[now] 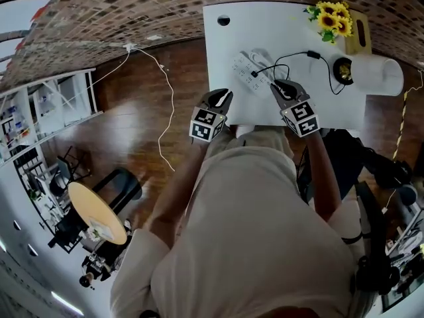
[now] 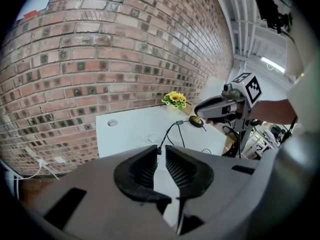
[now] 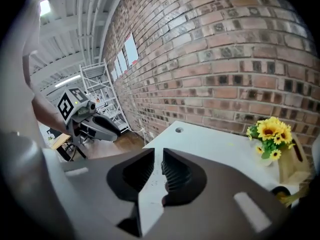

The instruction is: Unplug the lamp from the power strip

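A white power strip (image 1: 246, 71) lies on the white table (image 1: 218, 58). A black plug (image 1: 254, 74) sits in it, and its black cable (image 1: 291, 57) loops right to the lamp (image 1: 342, 70) with a white shade (image 1: 383, 75). My left gripper (image 1: 224, 95) (image 2: 160, 154) hovers at the table's near edge, left of the strip, jaws a narrow gap apart with nothing between them. My right gripper (image 1: 278, 87) (image 3: 158, 159) is just right of the plug, over the strip, jaws slightly open and empty. The cable (image 2: 172, 129) shows past the left jaws.
Sunflowers (image 1: 331, 17) and a wooden block (image 1: 361, 32) stand at the table's far right corner. A cable hole (image 1: 223, 20) is at the far left. A white cord (image 1: 169, 105) runs over the wooden floor by the brick wall. A round stool (image 1: 99, 212) stands at lower left.
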`<state>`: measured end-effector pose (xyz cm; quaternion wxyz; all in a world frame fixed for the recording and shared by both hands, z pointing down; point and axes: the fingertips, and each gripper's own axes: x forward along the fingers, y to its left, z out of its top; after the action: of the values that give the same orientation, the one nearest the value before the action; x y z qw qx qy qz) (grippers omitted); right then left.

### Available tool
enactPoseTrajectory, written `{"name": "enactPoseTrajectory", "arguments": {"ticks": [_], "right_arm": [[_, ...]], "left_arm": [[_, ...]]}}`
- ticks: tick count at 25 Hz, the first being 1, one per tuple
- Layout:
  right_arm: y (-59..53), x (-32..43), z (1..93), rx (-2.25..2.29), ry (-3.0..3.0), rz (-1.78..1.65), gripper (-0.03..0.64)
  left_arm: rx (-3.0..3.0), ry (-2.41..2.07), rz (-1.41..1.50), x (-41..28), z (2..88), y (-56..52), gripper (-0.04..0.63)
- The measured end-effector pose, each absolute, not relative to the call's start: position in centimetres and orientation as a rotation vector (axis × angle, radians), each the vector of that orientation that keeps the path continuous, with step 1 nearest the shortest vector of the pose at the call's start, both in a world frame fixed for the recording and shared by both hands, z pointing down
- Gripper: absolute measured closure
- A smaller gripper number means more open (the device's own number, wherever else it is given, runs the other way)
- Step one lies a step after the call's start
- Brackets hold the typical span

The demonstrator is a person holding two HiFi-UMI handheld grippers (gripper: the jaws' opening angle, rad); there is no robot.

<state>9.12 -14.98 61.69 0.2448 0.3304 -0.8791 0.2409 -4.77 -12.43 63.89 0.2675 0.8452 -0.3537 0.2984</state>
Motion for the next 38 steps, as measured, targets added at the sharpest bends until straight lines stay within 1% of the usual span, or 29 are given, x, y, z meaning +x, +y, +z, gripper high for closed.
{"name": "enactPoseTrajectory", "arguments": {"ticks": [4, 11, 15, 19, 26, 30, 38], "right_arm": [[-15.3, 8.2, 64.8, 0.832, -2.344, 0.683, 0.560], [-15.7, 6.8, 68.8, 0.745, -2.239, 0.624, 0.532], [-15.5, 5.3, 71.6, 0.702, -2.192, 0.602, 0.532], [-15.0, 4.2, 74.6, 0.643, -2.124, 0.554, 0.517], [-15.7, 2.6, 77.9, 0.650, -2.075, 0.567, 0.517], [-15.9, 2.3, 79.4, 0.654, -2.044, 0.543, 0.520], [-16.2, 2.0, 80.6, 0.636, -2.018, 0.480, 0.548]], "left_arm": [[2.257, -0.945, 0.829, -4.6, 66.4, -12.8, 0.540], [2.233, -0.847, 0.885, -3.3, 71.6, -14.8, 0.541], [2.226, -0.787, 0.962, -3.2, 74.4, -15.9, 0.543], [2.189, -0.711, 1.074, -3.7, 77.9, -15.9, 0.549], [2.222, -0.658, 1.169, -3.2, 79.9, -18.0, 0.589], [2.224, -0.626, 1.238, -2.5, 81.1, -18.1, 0.591], [2.201, -0.589, 1.311, -2.2, 82.8, -17.8, 0.591]]}}
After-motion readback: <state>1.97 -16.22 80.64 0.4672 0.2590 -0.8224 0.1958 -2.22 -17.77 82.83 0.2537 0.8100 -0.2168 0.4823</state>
